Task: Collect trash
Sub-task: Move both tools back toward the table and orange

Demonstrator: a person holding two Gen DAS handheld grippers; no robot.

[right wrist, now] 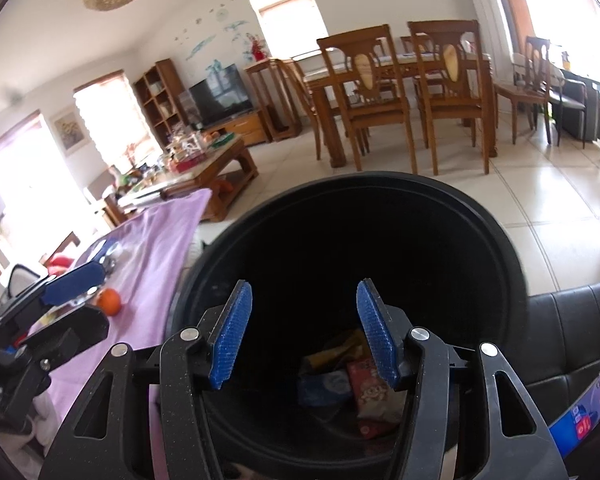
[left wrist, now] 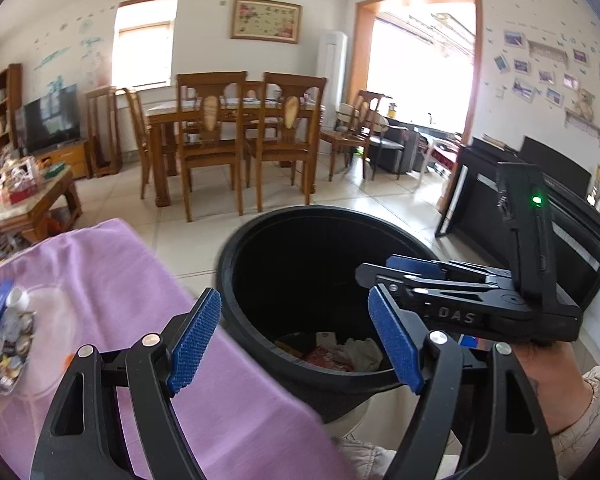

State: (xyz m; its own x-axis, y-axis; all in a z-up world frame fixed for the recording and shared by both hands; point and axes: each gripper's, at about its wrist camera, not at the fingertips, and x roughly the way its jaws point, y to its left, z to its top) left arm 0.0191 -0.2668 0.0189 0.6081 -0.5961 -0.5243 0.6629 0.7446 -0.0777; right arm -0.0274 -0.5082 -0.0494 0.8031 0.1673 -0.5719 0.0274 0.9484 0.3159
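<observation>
Right wrist view: my right gripper [right wrist: 304,338] hangs released and empty over the black bin [right wrist: 500,236], wrappers [right wrist: 374,390] lying at its bottom. My left gripper [left wrist: 294,342] is released too, beside the table's [left wrist: 228,392] purple-covered edge, where more trash [left wrist: 8,336] waits.

Both wrist cams close above bin [left wrist: 236,264], angled down; share bin, room.
</observation>
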